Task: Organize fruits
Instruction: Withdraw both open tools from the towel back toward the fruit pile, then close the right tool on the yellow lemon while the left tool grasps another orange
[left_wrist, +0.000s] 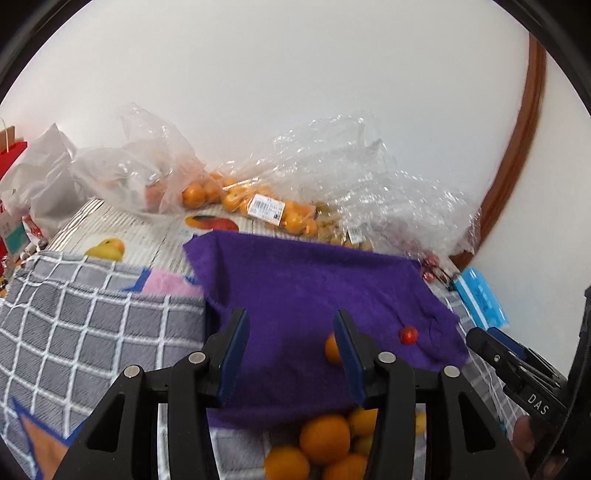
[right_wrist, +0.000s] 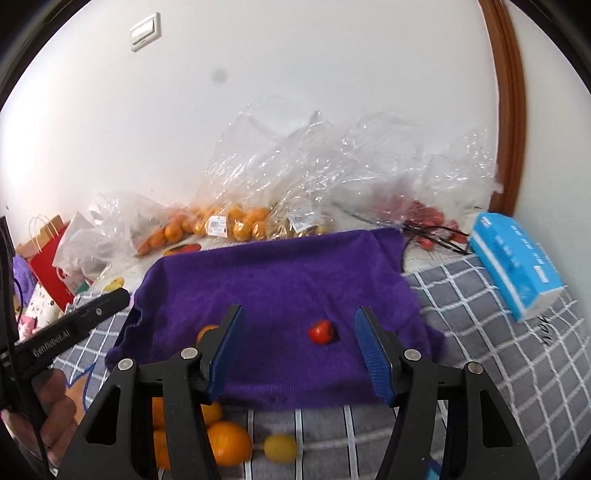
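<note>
A purple towel (left_wrist: 314, 291) (right_wrist: 273, 280) lies on a grey checked cloth. On it sit a small red fruit (left_wrist: 408, 335) (right_wrist: 321, 332) and a small orange (left_wrist: 331, 349) (right_wrist: 207, 331). My left gripper (left_wrist: 291, 350) is open and empty above the towel, the orange beside its right finger. My right gripper (right_wrist: 299, 343) is open and empty, the red fruit between and just beyond its fingertips. A pile of oranges (left_wrist: 325, 443) (right_wrist: 225, 443) lies at the towel's near edge, with a small yellow fruit (right_wrist: 280, 448) beside it.
Clear plastic bags of oranges (left_wrist: 258, 203) (right_wrist: 229, 223) and other fruit stand at the back by the white wall. A blue tissue pack (right_wrist: 517, 258) (left_wrist: 480, 295) lies right. Red paper bag (right_wrist: 48, 258) and white bags (left_wrist: 40, 184) stand left. The grey checked cloth (left_wrist: 92, 332) surrounds the towel.
</note>
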